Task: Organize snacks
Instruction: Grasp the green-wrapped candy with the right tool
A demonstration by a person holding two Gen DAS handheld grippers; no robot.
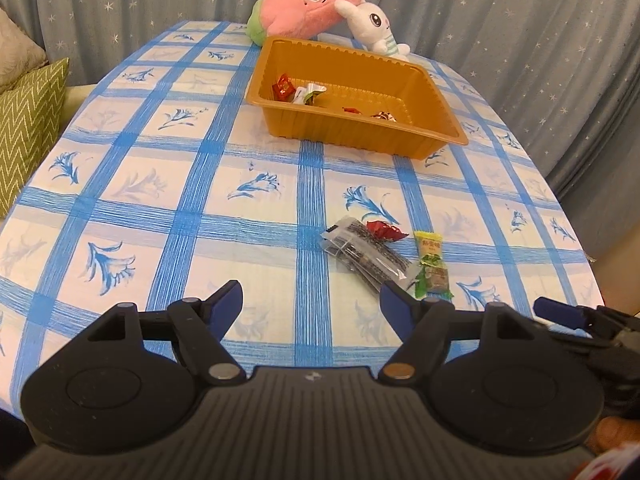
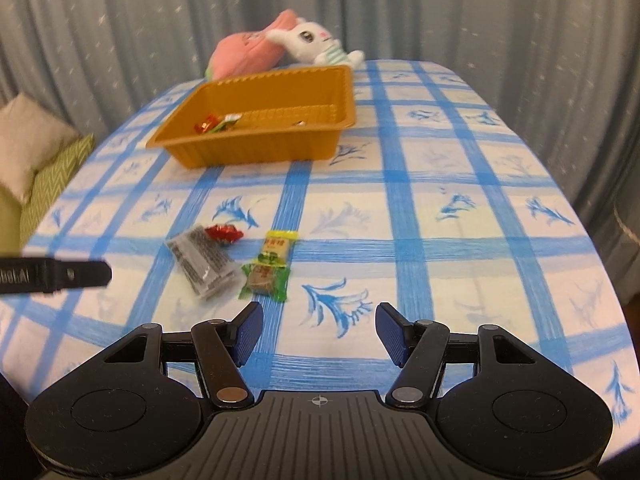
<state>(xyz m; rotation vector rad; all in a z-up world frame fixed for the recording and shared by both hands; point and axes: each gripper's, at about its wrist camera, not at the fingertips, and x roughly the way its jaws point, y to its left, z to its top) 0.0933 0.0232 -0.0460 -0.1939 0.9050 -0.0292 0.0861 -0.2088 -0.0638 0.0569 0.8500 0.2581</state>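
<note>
Both grippers hang over the near edge of the table, jaws spread and empty: the left gripper (image 1: 311, 300) just short of the loose snacks, the right gripper (image 2: 319, 330) a little to their right.

The step in hand looks like the next pick-up. Four loose snacks lie together not far from the near edge: a grey packet (image 1: 362, 254) with a red candy (image 1: 385, 231) touching its far end, a yellow bar (image 1: 428, 243) and a green bar (image 1: 434, 280) end to end beside it. To do it well, take the green bar first, as it lies nearest and clear on its right side. Bring the fingers down astride its short width and close only once both pads flank it, so the yellow bar is not dragged along.

Farther off, toward the far edge, stands the tray (image 1: 404, 70) with a few snacks (image 1: 296, 90) in it.

The tray's near wall hides part of its floor, so the count inside is uncertain. The right wrist view is blurred, and wrapper print is unreadable.
</note>
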